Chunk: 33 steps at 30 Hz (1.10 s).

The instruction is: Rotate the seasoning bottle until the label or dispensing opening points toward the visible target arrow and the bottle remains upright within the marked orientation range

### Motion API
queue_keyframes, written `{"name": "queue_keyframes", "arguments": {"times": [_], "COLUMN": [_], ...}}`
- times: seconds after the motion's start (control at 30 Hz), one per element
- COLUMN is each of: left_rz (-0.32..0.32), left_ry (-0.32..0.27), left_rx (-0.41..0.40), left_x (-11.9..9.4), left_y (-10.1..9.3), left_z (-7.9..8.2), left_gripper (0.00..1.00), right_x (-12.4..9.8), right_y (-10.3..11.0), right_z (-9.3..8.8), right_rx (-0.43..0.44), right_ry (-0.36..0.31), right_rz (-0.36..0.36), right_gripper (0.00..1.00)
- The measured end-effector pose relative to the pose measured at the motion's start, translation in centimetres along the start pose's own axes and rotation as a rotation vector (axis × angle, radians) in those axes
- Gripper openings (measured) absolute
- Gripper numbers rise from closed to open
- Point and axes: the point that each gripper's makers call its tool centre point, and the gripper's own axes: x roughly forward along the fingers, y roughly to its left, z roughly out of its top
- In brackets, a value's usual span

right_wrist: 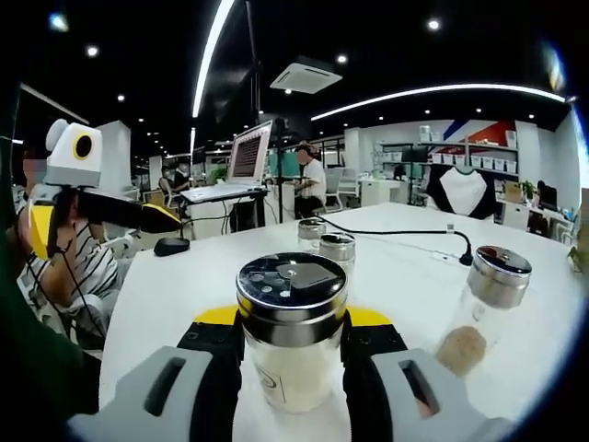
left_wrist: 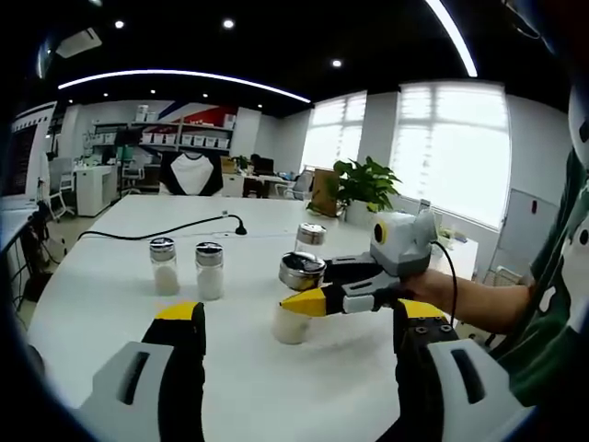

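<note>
Right gripper view: right tongs [right_wrist: 293, 348] clamp the seasoning bottle [right_wrist: 292, 331], base hidden; left tongs [left_wrist: 296, 331] apart.

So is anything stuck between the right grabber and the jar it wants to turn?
No. The right gripper already has its jaws closed around the seasoning bottle, touching both sides. No target arrow is visible.

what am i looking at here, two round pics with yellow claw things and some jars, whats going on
A person holds a two-jaw gripper in each hand, and each carries a fisheye camera looking along its own jaws. In the right gripper view, the right gripper is shut on a seasoning bottle with a metal shaker lid, standing upright on a white table. In the left gripper view, the left gripper is open and empty, watching that grip from the side. Three more shaker jars and a black cable sit on the table.
</note>
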Motion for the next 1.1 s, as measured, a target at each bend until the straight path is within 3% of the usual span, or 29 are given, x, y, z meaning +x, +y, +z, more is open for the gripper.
{"name": "queue_keyframes", "arguments": {"times": [0.8, 1.1], "left_rz": [-0.013, -0.012], "left_ry": [0.014, 0.012], "left_rx": [0.011, 0.001], "left_x": [0.45, 0.36], "left_y": [-0.52, -0.42], "left_z": [-0.2, -0.25], "left_gripper": [0.89, 0.88], "right_x": [0.19, 0.23], "right_y": [-0.36, -0.41], "right_z": [-0.1, -0.19], "right_rx": [0.025, 0.006], "right_ry": [0.014, 0.032], "right_rz": [-0.144, -0.159], "right_gripper": [0.4, 0.4]}}
